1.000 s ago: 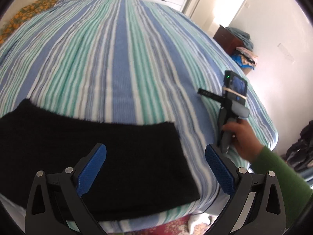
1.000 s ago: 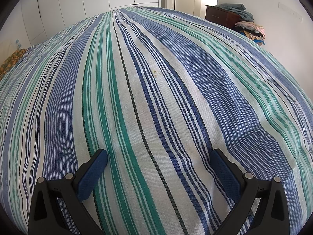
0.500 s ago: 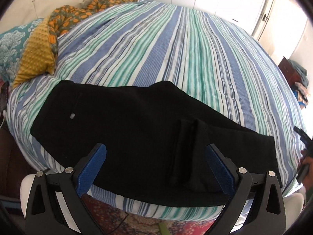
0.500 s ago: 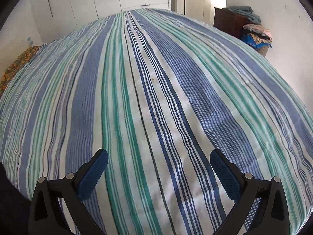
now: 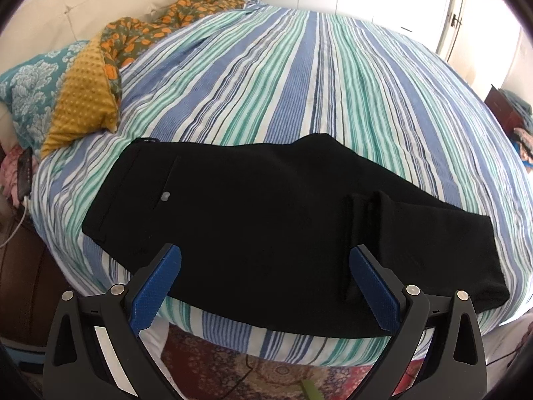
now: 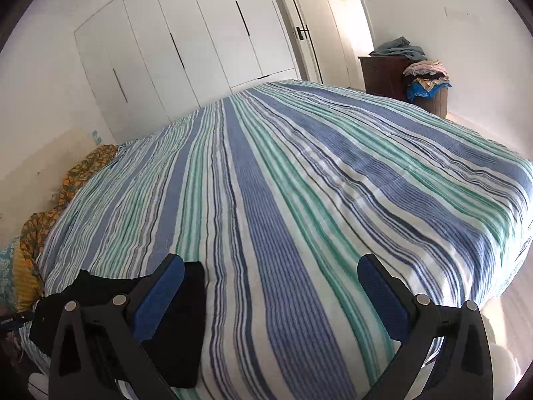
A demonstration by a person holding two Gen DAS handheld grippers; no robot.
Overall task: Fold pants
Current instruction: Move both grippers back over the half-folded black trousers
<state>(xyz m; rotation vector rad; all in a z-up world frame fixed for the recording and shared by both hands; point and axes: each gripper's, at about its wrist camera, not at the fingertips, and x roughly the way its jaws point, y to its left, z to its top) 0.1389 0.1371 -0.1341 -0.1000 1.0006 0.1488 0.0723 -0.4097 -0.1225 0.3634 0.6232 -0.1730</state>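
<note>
The left gripper [image 5: 265, 283] is hovering over the near edge of the bed with its blue-padded jaws spread wide, gripping nothing. Just beyond its fingertips the black pants [image 5: 266, 213] are lying flat along that near edge of the striped bedspread [image 5: 299, 83], waistband toward the mustard cushion [image 5: 83, 106], with a raised crease near the leg end. The right gripper [image 6: 271, 295] is likewise gaping empty over bare stripes, the pants [image 6: 186, 316] showing behind its left finger.
</note>
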